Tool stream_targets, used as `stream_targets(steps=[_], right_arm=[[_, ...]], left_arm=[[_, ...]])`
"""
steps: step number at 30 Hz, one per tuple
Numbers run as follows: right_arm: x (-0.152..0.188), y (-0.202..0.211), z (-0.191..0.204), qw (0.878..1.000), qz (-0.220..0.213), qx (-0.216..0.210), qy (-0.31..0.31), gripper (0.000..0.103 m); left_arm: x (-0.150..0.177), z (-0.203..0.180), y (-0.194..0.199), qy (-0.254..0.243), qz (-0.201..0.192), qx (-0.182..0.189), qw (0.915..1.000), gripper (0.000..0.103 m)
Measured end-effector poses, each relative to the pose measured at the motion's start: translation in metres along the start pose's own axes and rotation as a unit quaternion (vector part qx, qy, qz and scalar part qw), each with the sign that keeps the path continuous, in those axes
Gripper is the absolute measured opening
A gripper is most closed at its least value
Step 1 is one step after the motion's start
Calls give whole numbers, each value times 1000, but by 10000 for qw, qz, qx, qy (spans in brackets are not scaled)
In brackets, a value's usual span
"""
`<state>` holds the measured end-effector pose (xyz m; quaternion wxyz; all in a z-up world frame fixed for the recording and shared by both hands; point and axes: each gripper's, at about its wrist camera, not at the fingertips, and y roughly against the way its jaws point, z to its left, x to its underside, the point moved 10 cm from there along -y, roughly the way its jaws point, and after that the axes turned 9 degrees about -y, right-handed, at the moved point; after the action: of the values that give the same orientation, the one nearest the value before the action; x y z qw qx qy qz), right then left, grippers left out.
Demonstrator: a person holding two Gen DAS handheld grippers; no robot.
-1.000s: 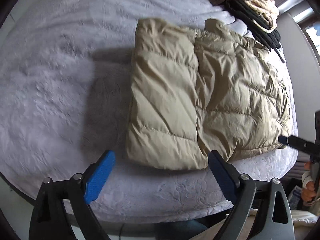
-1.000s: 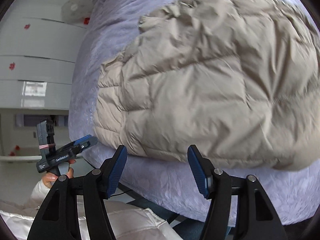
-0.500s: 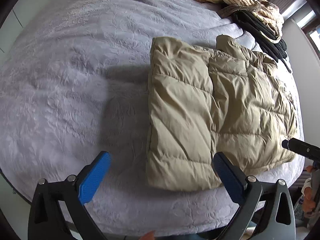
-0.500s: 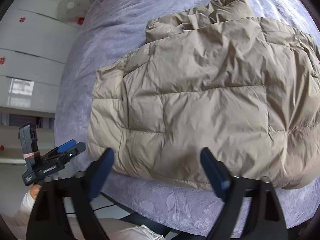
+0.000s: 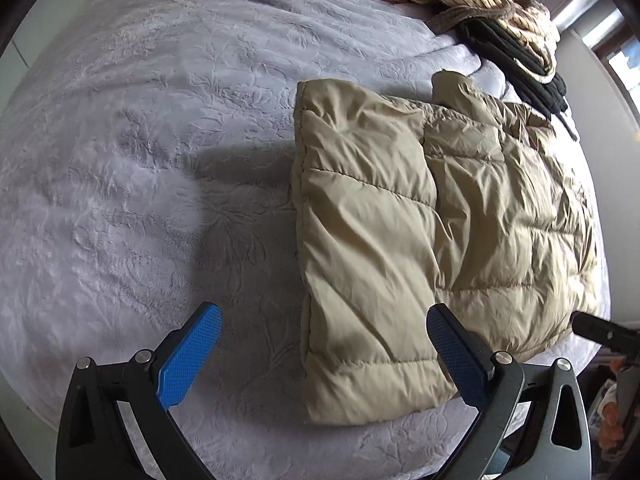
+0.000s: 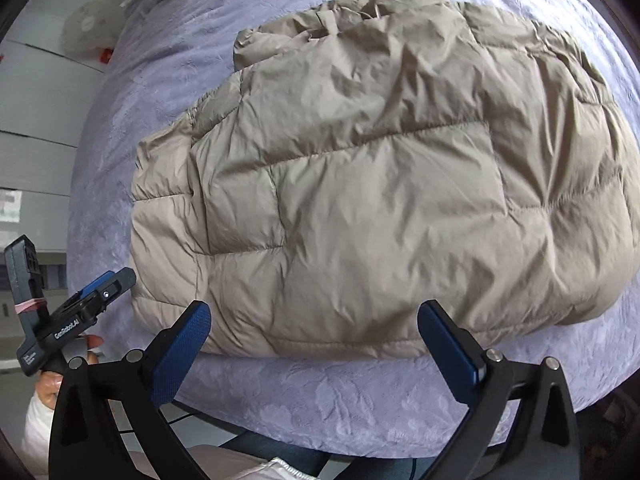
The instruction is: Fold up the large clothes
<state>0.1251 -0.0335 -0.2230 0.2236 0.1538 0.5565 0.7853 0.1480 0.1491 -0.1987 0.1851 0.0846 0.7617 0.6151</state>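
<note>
A beige quilted puffer jacket lies folded on the lavender bedspread, near the bed's front edge. It fills most of the right wrist view. My left gripper is open and empty, hovering above the jacket's near left corner. My right gripper is open and empty, just in front of the jacket's near hem. The left gripper also shows in the right wrist view at the left of the jacket. The right gripper's tip shows in the left wrist view.
A pile of striped tan and black clothes lies at the far right of the bed. White cabinets stand beyond the bed's left side. The bed's front edge is right below my grippers.
Both grippers have pulled back and up from the jacket. The right gripper's jaws have opened wider. The jacket has not moved.
</note>
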Motion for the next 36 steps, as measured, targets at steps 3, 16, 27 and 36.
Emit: stream_targets(steps=[3,16,27,36], right_arm=[[-5,3,-2,10000,-39,29,31,103],[-19,5,-10,10000,-20,-3,37,103],[-22,-5,-17,9998,95,-152,24,103],[-70,21,-24,9971,-744,-95,149,31]], left_arm=[[-3,-1,-6,107,9,329,9994,103],[-37,-12,-50,354,63,2005,9790,103],[-49,-57,-111,66,933,3274,9402,103],[-52,-68,-119,141,1063,3452,9324,42]])
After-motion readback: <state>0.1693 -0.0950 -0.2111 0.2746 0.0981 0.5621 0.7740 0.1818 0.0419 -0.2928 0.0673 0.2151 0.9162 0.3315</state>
